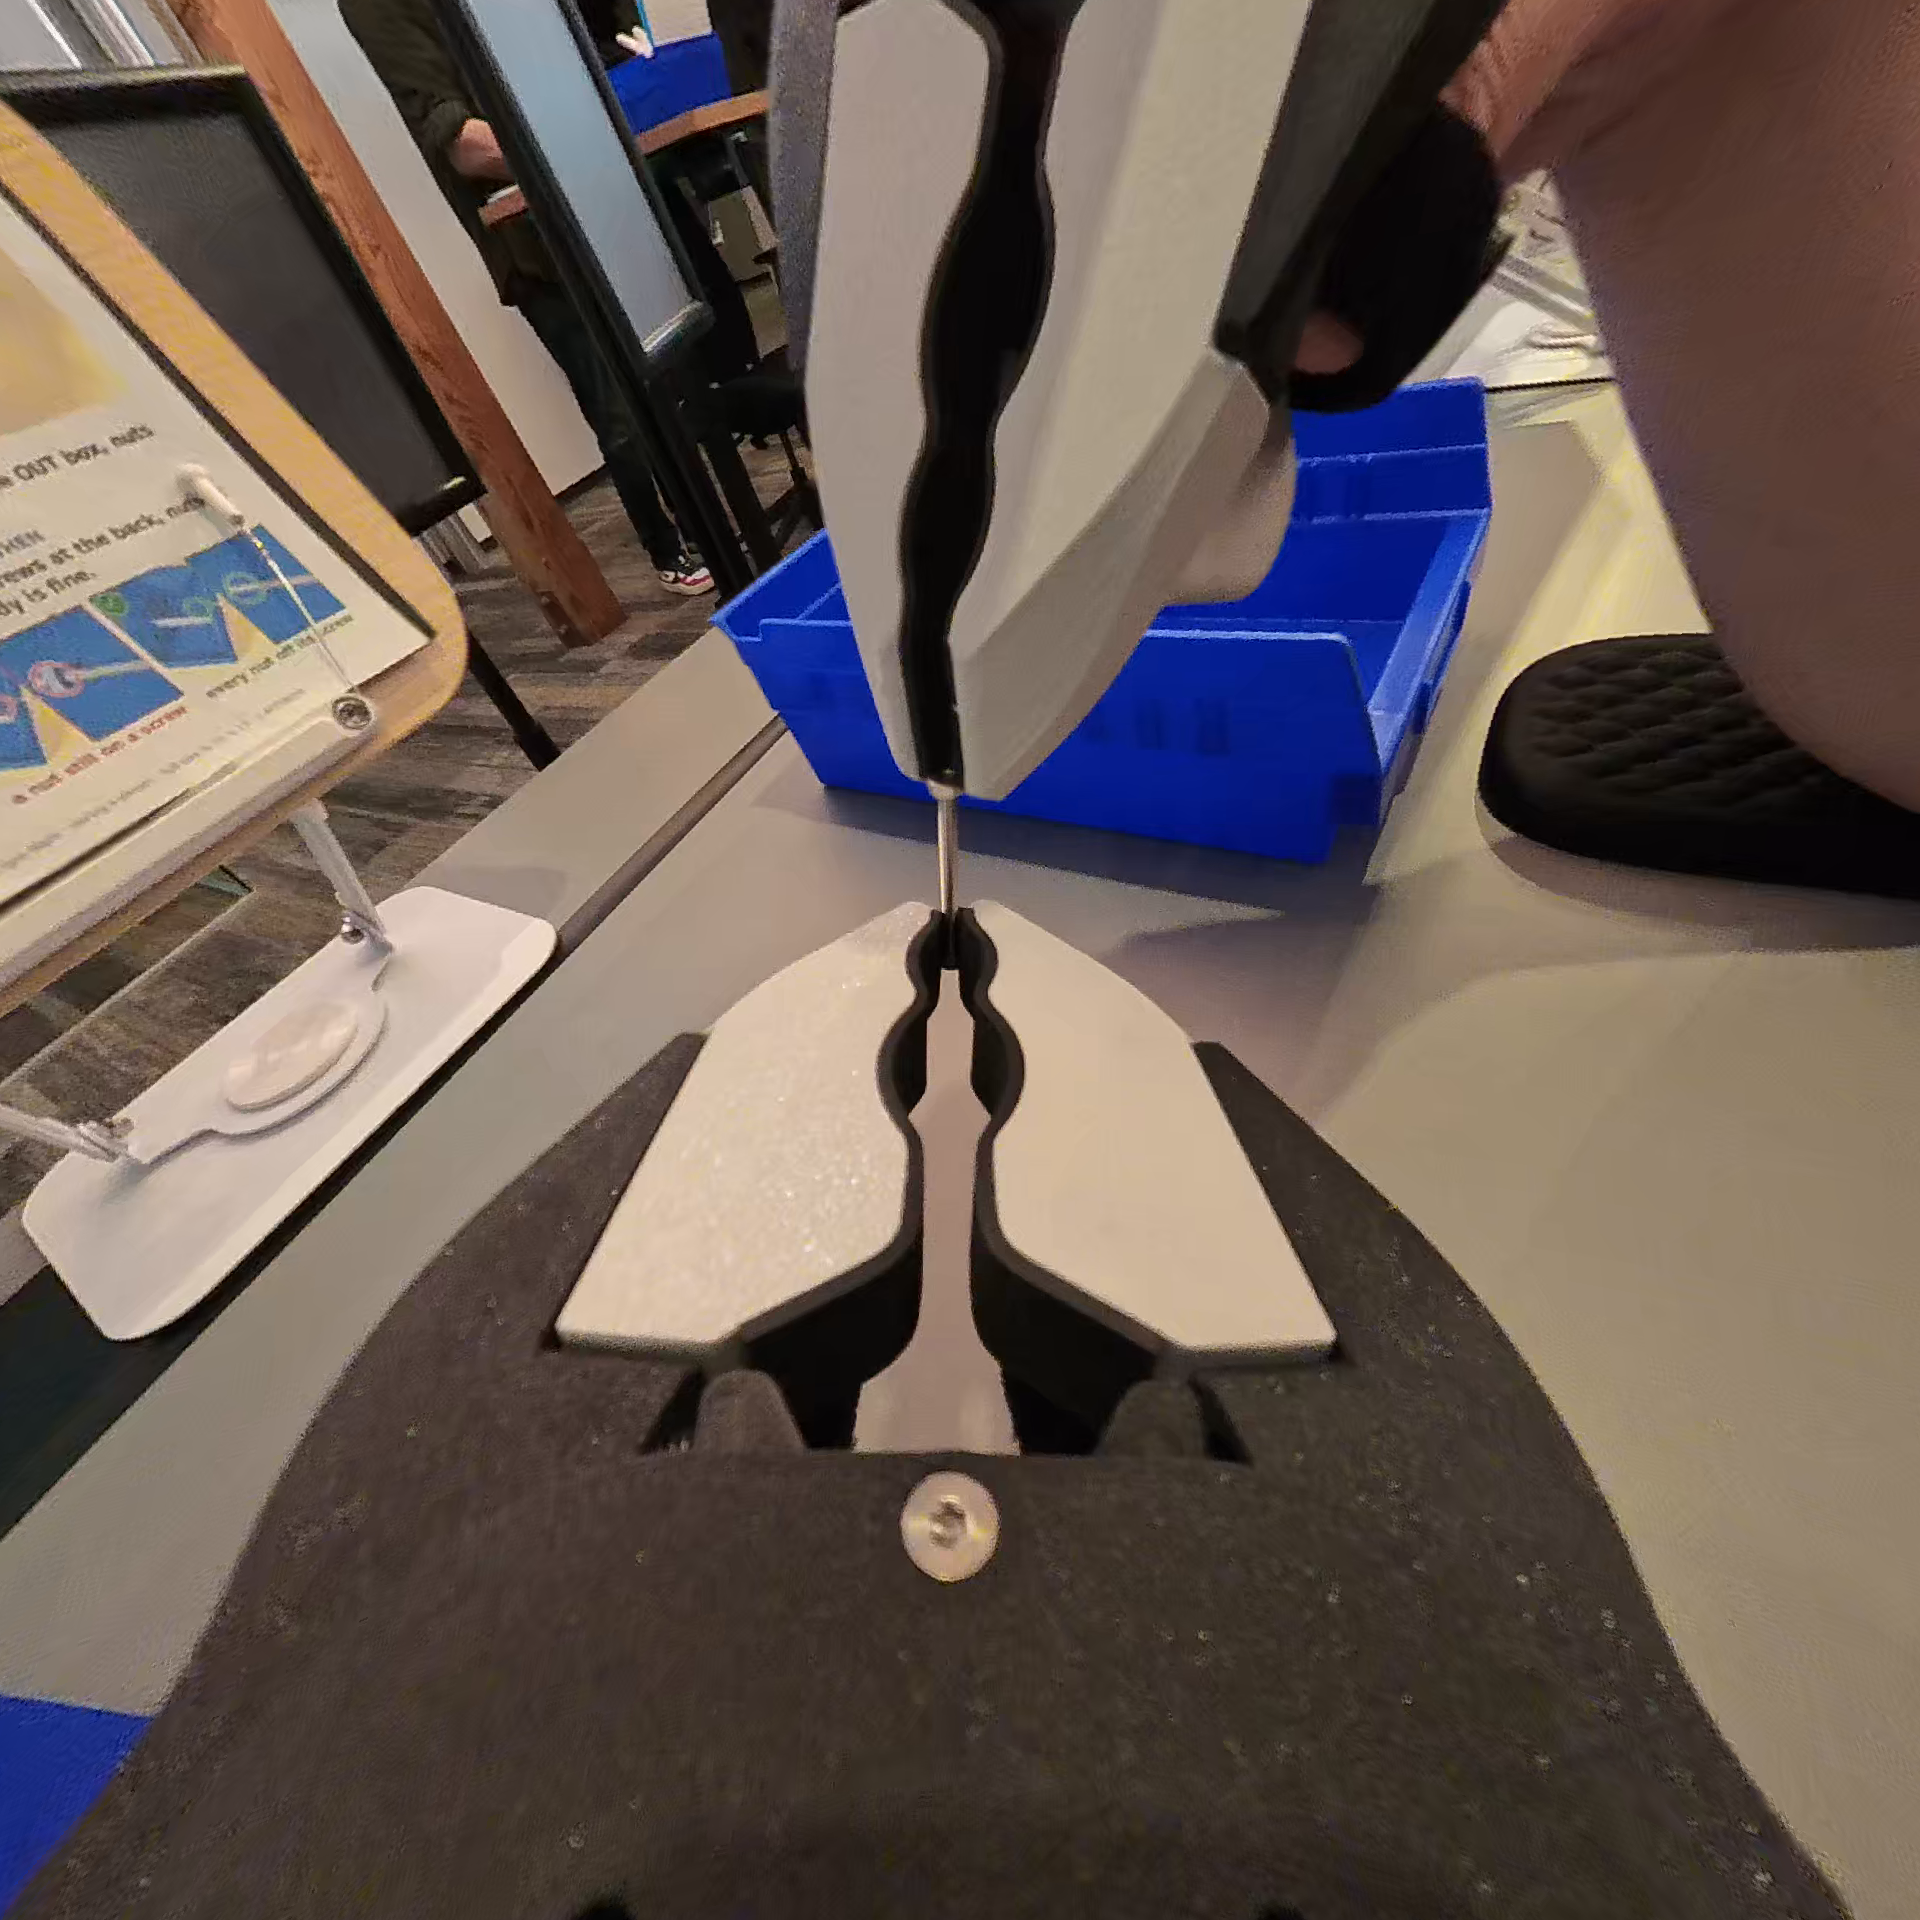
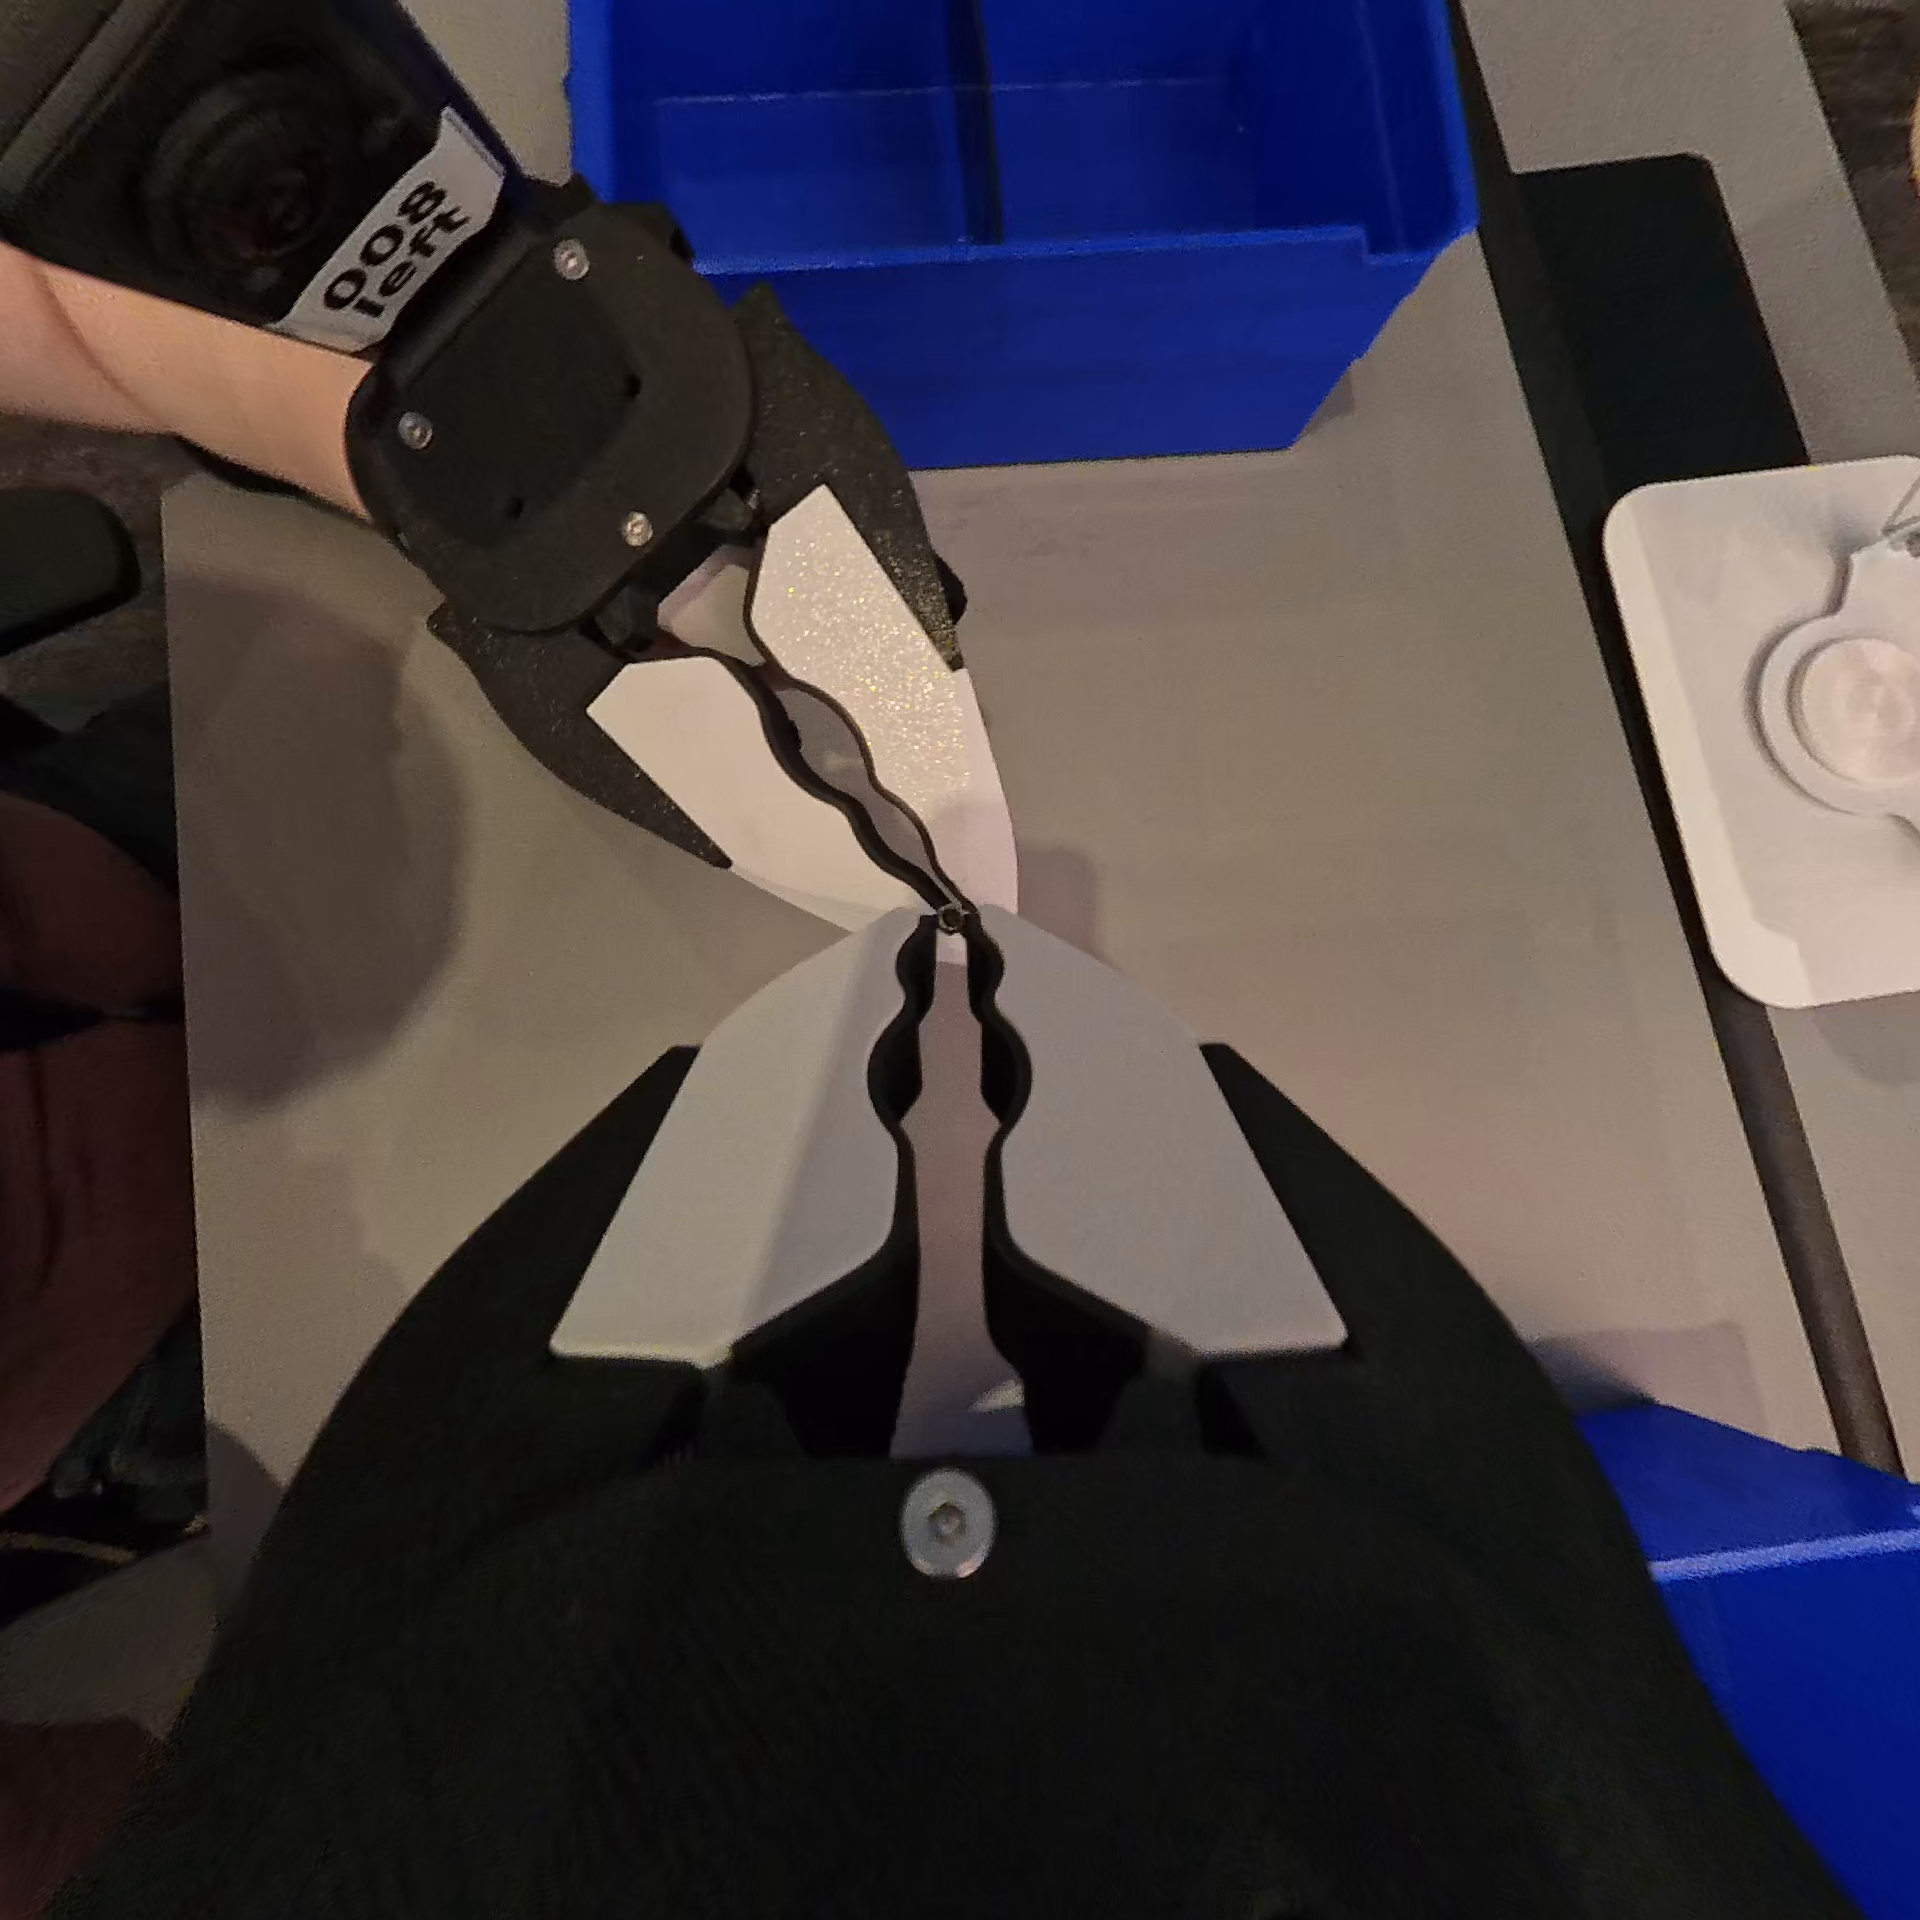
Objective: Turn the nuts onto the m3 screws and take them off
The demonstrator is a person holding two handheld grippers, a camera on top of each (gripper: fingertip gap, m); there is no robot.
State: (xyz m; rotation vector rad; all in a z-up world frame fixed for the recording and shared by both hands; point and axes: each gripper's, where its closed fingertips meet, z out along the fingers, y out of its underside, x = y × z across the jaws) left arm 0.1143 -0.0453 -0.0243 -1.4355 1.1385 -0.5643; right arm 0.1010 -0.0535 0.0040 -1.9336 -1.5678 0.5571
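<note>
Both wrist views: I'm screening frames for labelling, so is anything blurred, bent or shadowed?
Left wrist view: sharp, table edge bowed by the wide lens, screw crisp. Right wrist view: dimmer, soft shadows on the table, nut tiny but visible.

nut (image 2: 953,918): too small to confirm | screw (image 1: 947,854): both ends hidden in gripper tips | sign (image 1: 156,582): cropped left

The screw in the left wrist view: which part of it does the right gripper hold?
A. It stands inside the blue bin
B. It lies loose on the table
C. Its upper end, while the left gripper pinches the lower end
C: the screw runs from the right gripper above down into the left gripper below it.
</note>
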